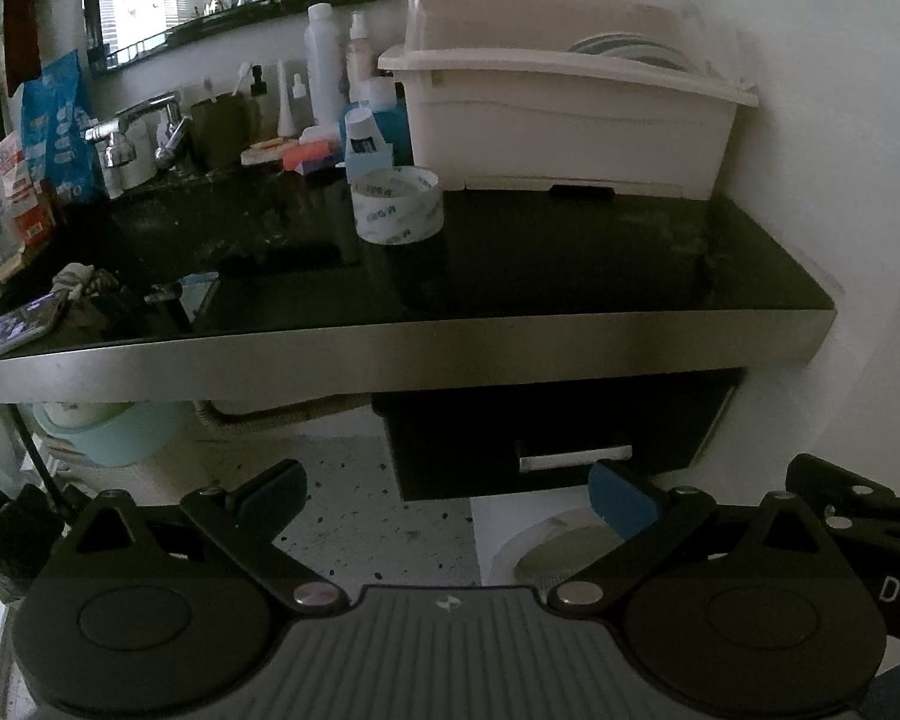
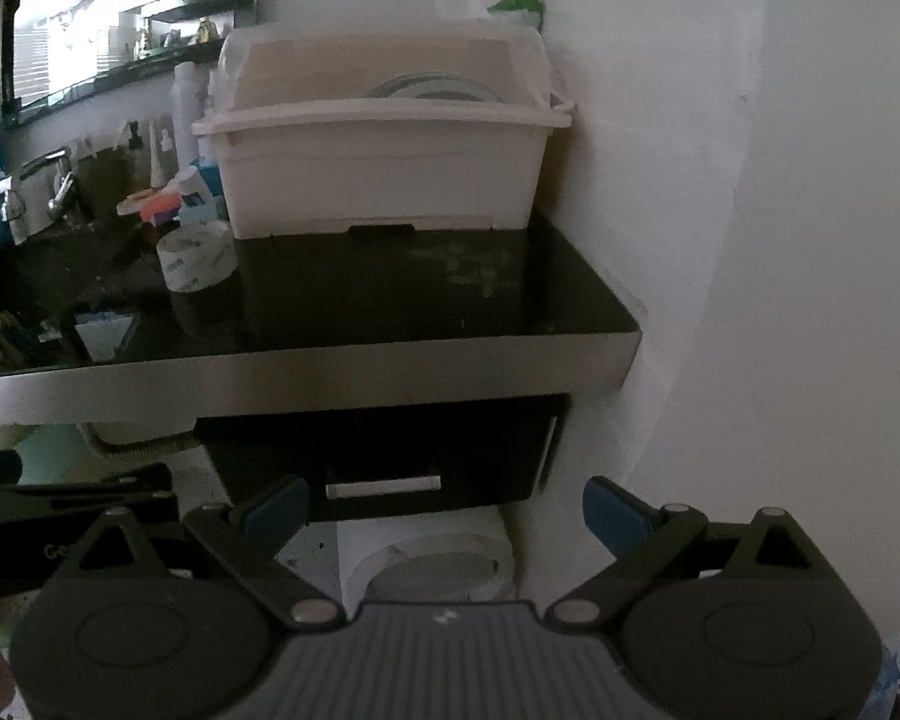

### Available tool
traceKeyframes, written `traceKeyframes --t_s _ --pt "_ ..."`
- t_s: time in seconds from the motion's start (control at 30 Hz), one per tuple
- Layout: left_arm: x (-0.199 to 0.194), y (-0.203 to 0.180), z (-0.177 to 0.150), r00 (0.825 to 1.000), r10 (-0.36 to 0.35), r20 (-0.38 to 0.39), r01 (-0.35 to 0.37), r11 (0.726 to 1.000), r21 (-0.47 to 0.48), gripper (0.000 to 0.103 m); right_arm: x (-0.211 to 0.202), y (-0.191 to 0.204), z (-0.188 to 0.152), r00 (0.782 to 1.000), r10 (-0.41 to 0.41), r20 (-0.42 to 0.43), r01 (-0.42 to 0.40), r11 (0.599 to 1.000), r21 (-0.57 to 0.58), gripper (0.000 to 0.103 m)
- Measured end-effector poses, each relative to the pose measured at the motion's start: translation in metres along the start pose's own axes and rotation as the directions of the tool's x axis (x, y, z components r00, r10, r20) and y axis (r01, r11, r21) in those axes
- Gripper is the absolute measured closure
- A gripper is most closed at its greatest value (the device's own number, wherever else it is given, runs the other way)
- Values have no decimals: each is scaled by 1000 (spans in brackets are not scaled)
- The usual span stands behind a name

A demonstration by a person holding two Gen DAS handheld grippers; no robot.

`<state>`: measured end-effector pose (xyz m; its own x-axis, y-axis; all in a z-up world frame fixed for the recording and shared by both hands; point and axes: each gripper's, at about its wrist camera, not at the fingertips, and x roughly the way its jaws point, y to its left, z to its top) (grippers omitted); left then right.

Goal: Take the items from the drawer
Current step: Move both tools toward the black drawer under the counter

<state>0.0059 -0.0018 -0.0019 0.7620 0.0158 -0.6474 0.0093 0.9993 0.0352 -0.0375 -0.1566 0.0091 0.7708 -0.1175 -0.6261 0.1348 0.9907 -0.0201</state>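
A black drawer (image 1: 546, 432) with a pale bar handle (image 1: 576, 457) hangs shut under the right end of the dark counter (image 1: 570, 258); it also shows in the right wrist view (image 2: 384, 450) with its handle (image 2: 383, 487). Its contents are hidden. My left gripper (image 1: 450, 495) is open and empty, in front of and just below the drawer, a little left of the handle. My right gripper (image 2: 444, 510) is open and empty, in front of the drawer, slightly right of the handle. The two grippers are side by side.
A beige dish rack box (image 1: 570, 120) and a roll of clear tape (image 1: 397, 204) stand on the counter. Bottles, a faucet (image 1: 132, 132) and clutter crowd the left. A white wall (image 2: 750, 240) closes the right side. A round white bin (image 2: 432, 564) stands below the drawer.
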Motion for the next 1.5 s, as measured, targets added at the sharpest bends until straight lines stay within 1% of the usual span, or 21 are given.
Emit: traceKeyframes --t_s 0.13,0.3,0.47,0.6,0.7,0.83,0.93,1.03,1.1,1.3,1.37,1.43,1.5 --pt "2 0 0 1000 -4 -7 4 1000 -2 2 1 0 -2 1000 -5 1 5 1000 -1 5" --pt "4 -1 -2 1000 -1 -13 1 1000 -3 2 1 3 -5 999 -34 31 35 999 -25 5" --pt "7 -3 -3 1000 -7 -16 7 1000 -3 2 5 2 -8 998 -63 25 64 998 -10 5" --pt "10 -5 -3 1000 -15 -12 15 1000 -2 2 8 6 -12 991 -127 41 128 992 -9 5" --pt "13 -7 -7 1000 -2 -7 2 1000 7 2 14 7 -15 987 -155 35 157 987 -30 5" --pt "19 -5 -8 1000 -24 -17 24 1000 -15 6 20 1 -18 993 -116 -11 117 993 16 5" --pt "24 -3 -8 999 -31 -20 30 999 -31 7 24 -1 -21 996 -91 -20 92 995 34 5" --pt "24 -7 -14 999 -30 -11 30 999 -15 13 30 -1 -25 996 -78 -33 80 996 45 5" --pt "24 -8 -14 1000 -29 -6 29 1000 -12 13 33 -3 -27 997 -68 -45 71 995 71 5" --pt "24 -12 -15 1000 -16 18 16 1000 -3 14 27 -3 -28 999 -36 -2 36 997 72 6" --pt "22 -11 -17 1000 -16 25 16 1000 3 15 26 -4 -27 999 -36 -9 37 996 81 6" --pt "21 -11 -17 999 -19 36 19 1000 -4 15 29 -8 -25 999 -21 -44 26 992 124 6" --pt "21 -9 -17 999 -34 28 35 999 -30 15 30 -16 -23 997 21 -76 -8 985 173 6"
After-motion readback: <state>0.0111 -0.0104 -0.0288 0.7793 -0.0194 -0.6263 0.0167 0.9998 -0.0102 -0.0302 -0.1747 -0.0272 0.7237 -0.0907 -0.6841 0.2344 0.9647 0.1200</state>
